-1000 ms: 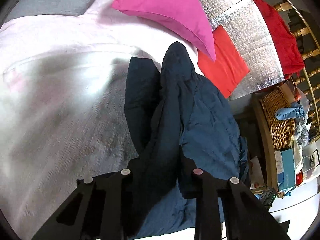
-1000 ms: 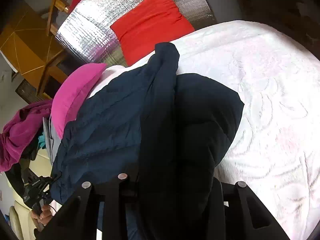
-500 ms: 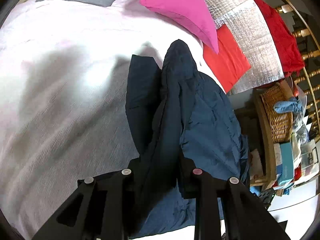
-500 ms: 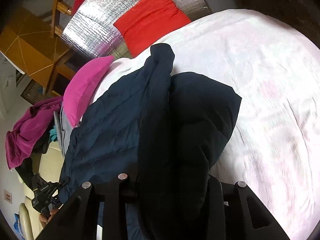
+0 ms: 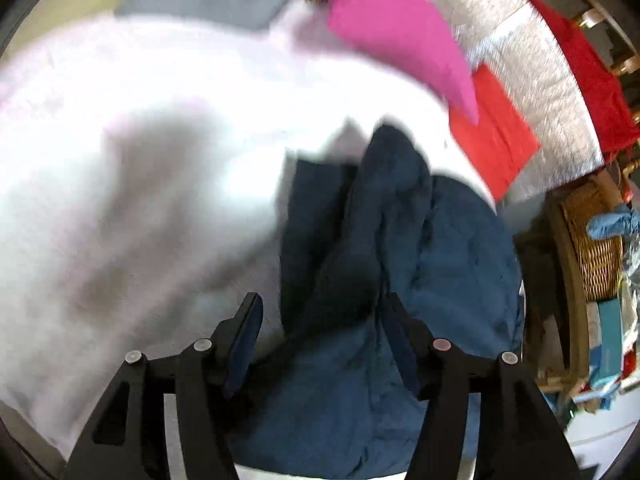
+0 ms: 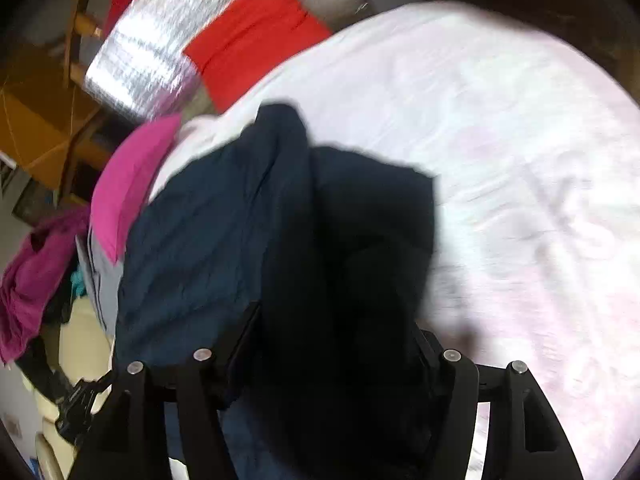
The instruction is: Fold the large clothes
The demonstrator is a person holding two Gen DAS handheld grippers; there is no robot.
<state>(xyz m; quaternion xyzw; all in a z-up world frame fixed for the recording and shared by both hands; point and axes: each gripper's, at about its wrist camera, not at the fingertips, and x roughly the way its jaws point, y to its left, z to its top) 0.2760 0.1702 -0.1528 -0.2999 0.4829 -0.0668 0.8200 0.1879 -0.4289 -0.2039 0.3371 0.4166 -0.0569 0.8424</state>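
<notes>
Left wrist view shows the left claw [image 5: 320, 320] just opened over the blue jacket [image 5: 440, 264], the right claw [image 6: 332, 344] too, so smoothing the fold likely comes next.

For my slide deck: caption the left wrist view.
Left gripper, jaws just opened, over a dark blue jacket on a white bedspread.

White-covered bed [image 6: 500, 140], wooden railing [image 5: 592, 20] behind
</notes>
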